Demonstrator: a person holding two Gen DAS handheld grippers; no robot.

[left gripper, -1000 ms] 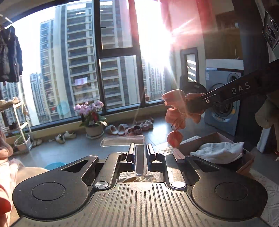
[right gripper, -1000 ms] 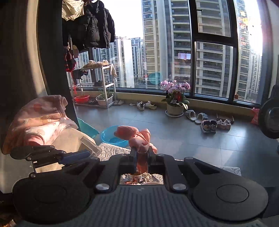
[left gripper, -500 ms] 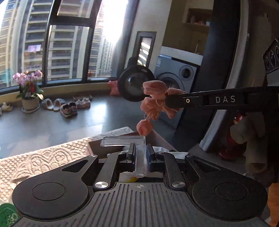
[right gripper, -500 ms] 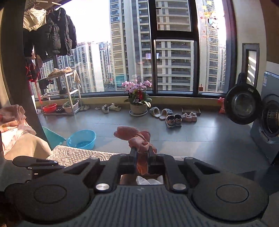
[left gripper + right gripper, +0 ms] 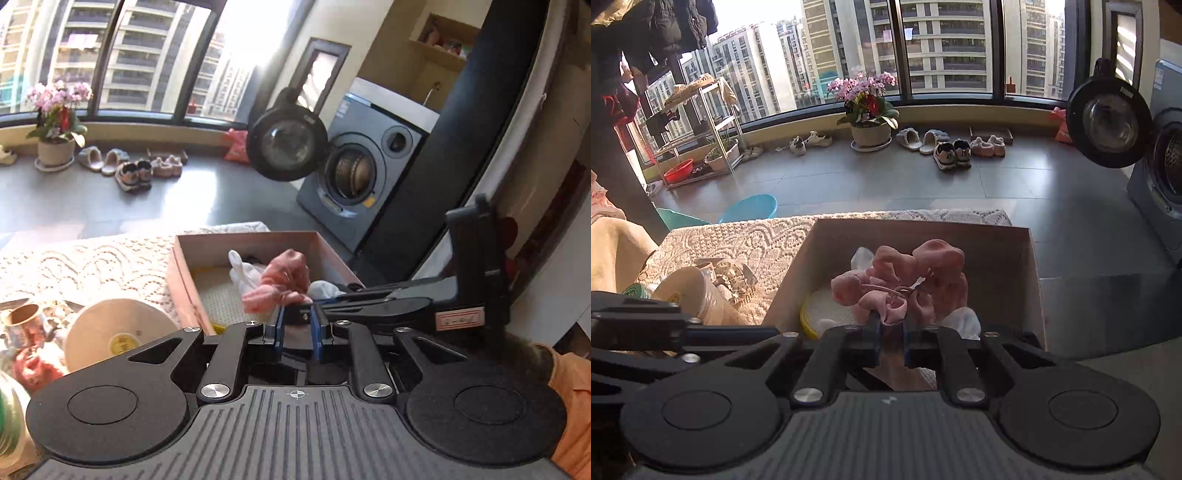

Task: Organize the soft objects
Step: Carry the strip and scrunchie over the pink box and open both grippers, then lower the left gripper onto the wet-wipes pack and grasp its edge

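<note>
My right gripper [image 5: 891, 323] is shut on a pink plush toy [image 5: 905, 280] and holds it just above the open cardboard box [image 5: 997, 254]. White soft cloth [image 5: 243, 275] and a yellow-rimmed round pad [image 5: 827, 308] lie in the box. In the left wrist view the right gripper [image 5: 295, 306] reaches in from the right with the pink toy [image 5: 280, 284] over the box [image 5: 184, 280]. My left gripper [image 5: 297, 332] is near the box's front edge. Its blue-lined fingers stand a little apart with nothing between them.
A lace cloth [image 5: 92, 262] covers the table. A round cream disc [image 5: 118, 332], a brass cup [image 5: 24, 317] and small clutter lie left of the box. A washing machine [image 5: 354, 173] with its door open stands beyond.
Both grippers have swung right and tilted down toward the box. The pink toy has come down from mid-air to just above the box. The clear piece between my left fingers is gone.
</note>
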